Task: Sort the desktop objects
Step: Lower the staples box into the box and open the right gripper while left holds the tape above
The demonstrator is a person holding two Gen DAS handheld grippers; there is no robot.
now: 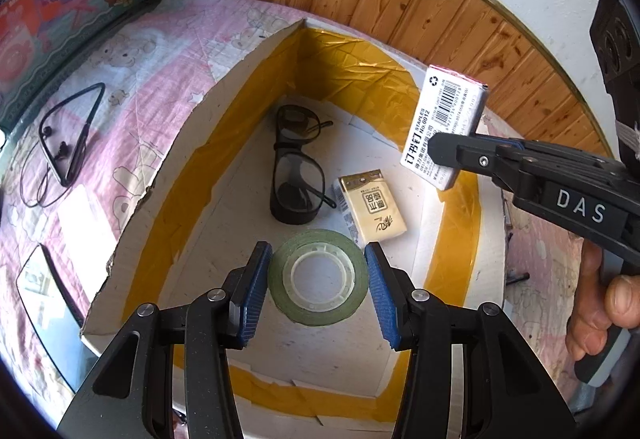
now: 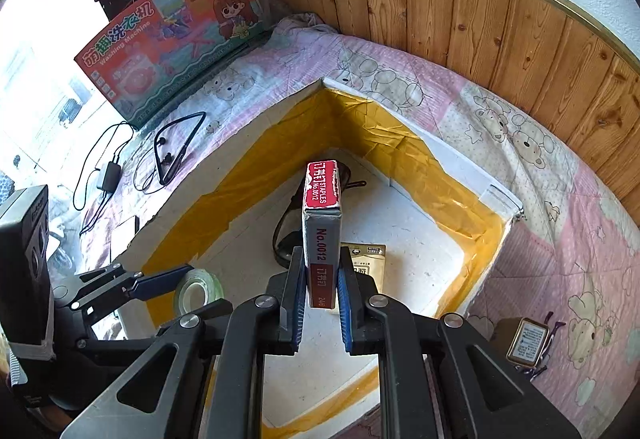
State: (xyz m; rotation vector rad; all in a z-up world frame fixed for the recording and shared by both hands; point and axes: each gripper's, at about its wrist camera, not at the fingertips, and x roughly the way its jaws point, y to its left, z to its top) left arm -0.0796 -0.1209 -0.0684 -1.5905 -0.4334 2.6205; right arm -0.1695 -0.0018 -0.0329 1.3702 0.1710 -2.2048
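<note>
A white box lined with yellow tape (image 1: 248,143) (image 2: 460,199) holds black glasses (image 1: 296,167), a beige tissue pack (image 1: 372,205) and a green tape roll (image 1: 318,277) (image 2: 198,291). My left gripper (image 1: 318,271) is open, its blue pads apart on either side of the tape roll, which lies on the box floor. My right gripper (image 2: 320,275) is shut on a box of staples (image 2: 322,231) and holds it upright above the box interior. The staples box also shows in the left wrist view (image 1: 444,127), near the box's right wall.
A pink bear-print cloth (image 2: 540,199) covers the surface. Neckband earphones (image 1: 68,143) (image 2: 176,151) and a charger cable (image 2: 108,175) lie left of the box. A toy washing-machine carton (image 2: 168,35) leans at back left. A small tin (image 2: 528,341) lies right of the box. Wood panelling runs behind.
</note>
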